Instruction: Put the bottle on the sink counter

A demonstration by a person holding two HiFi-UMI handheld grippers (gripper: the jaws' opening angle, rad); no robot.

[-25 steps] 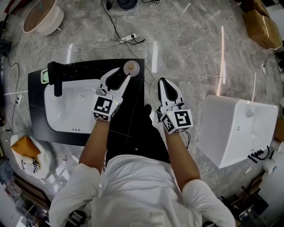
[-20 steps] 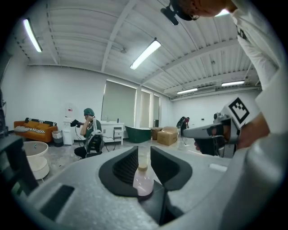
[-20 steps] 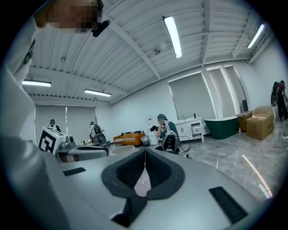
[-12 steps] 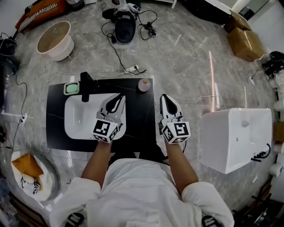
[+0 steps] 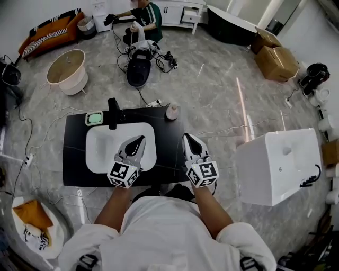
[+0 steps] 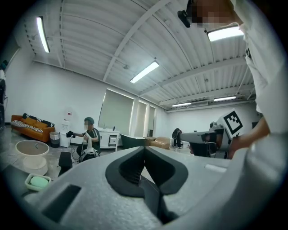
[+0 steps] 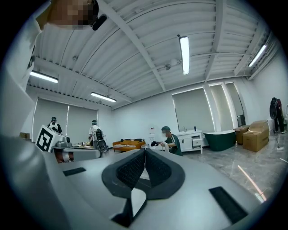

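The bottle (image 5: 171,111), pale with a round cap, stands upright on the far right corner of the black sink counter (image 5: 74,159), beside the white basin (image 5: 100,148). My left gripper (image 5: 139,140) hovers over the basin's right edge, well short of the bottle; its jaws have just been closing and are shut with nothing between them (image 6: 144,148). My right gripper (image 5: 189,138) hangs over the counter's right edge, shut and empty (image 7: 145,152). Both point level, away from me. Each gripper shows in the other's view: right gripper (image 6: 202,137), left gripper (image 7: 67,150).
A black faucet (image 5: 112,112) and a green soap dish (image 5: 94,118) sit at the counter's back. A white basin unit (image 5: 280,164) stands to the right. Cables and a power strip (image 5: 156,103) lie on the floor beyond. A person (image 5: 145,16) sits farther off.
Both grippers have drawn back from the bottle toward my body and risen. The left jaws, open around the bottle a second ago, are now shut. The bottle stays on the counter.
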